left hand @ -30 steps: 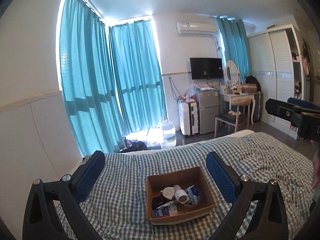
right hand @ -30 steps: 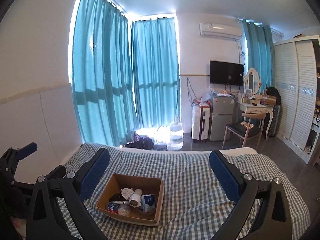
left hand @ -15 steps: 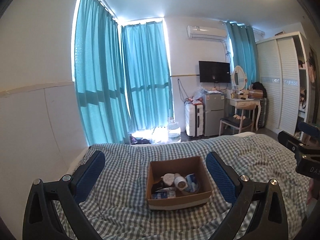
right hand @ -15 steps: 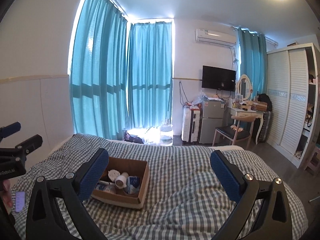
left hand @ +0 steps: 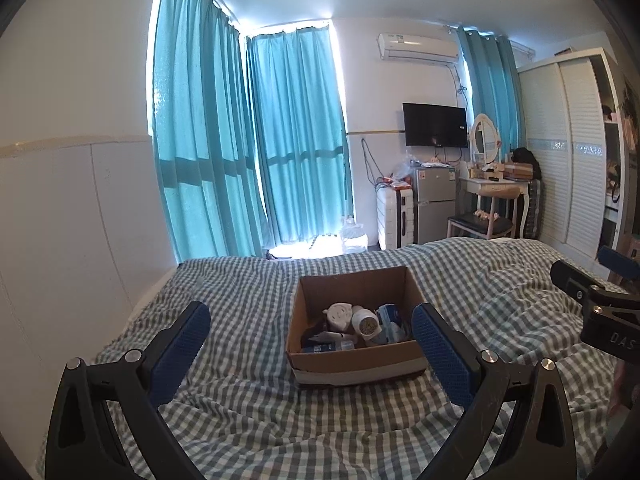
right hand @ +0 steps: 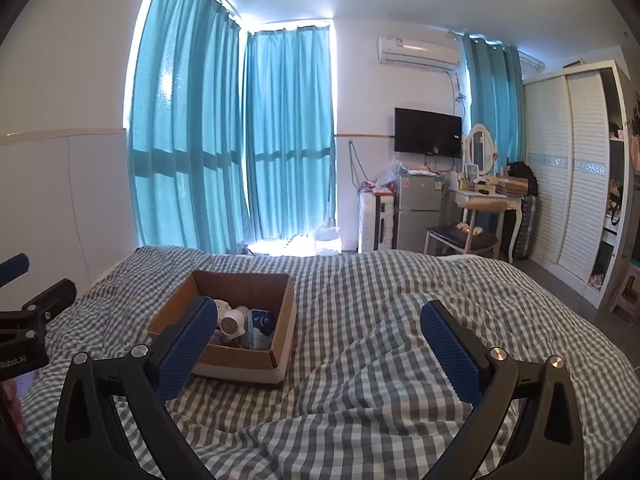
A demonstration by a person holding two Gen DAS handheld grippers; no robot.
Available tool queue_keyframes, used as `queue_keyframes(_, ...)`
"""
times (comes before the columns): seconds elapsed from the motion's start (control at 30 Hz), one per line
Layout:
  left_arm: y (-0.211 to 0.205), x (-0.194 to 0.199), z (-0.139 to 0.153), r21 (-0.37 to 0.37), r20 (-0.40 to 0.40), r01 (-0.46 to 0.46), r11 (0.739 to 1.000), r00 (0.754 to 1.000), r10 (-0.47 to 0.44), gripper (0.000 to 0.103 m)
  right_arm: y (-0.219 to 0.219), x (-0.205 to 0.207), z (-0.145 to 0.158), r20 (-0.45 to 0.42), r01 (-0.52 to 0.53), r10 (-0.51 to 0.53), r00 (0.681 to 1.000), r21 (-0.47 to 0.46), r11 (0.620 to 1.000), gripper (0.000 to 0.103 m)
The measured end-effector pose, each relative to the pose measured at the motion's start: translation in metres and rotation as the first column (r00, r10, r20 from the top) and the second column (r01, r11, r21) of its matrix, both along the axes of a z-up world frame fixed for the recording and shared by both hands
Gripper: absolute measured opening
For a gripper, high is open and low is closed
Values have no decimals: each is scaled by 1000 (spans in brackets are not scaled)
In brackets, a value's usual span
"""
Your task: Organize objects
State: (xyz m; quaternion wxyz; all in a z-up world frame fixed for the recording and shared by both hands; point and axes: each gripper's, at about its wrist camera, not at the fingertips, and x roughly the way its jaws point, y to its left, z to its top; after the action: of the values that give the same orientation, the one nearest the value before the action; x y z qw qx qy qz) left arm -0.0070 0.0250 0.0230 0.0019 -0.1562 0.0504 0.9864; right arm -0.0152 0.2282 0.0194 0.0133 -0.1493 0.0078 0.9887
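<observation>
The left gripper (left hand: pixel 310 344) hangs above the bed with its two blue-padded fingers spread wide and nothing between them; the right gripper (right hand: pixel 318 344) is likewise wide apart and empty. Just beyond the left gripper's fingers, a cardboard box (left hand: pixel 354 364) sits on the gingham bedspread (left hand: pixel 240 400), and this view looks nearly straight into it: a white round item with a face-like pattern (left hand: pixel 338 314), a white bottle lying on its side with its cap toward the camera (left hand: pixel 366 322), a blue-and-white packet (left hand: pixel 390 320) and a small flat blue pack at the front (left hand: pixel 320 347). The right wrist view shows the same box well to the left, with that gripper's left finger covering the near corner, so only the bottle and the blue packet show clearly. The left view catches the right gripper's black frame at its right edge, while the right view catches the left gripper's frame at its left edge. Beyond the bed are teal curtains (left hand: pixel 248 140), a white suitcase (left hand: pixel 394 220), a small grey fridge (left hand: pixel 434 204), a wall television (left hand: pixel 435 125), a dressing table with an oval mirror (left hand: pixel 486 140) and a chair (left hand: pixel 478 224), and a white louvred wardrobe (right hand: pixel 560 184). The dark items low in the box are too small to identify.
</observation>
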Motion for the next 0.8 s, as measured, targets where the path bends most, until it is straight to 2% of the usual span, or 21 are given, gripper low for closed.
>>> queue_keyframes(0.27, -5, 2, -1, 16, 12, -9, 1000, 1000, 9, 103, 6, 0, -9, 27, 32, -32, 999, 8, 999, 102)
queue_keyframes(0.8, -14, 3, -7, 43, 51, -35, 998, 998, 32, 103, -5, 2, -13, 38, 10, -11, 999, 36, 999, 102)
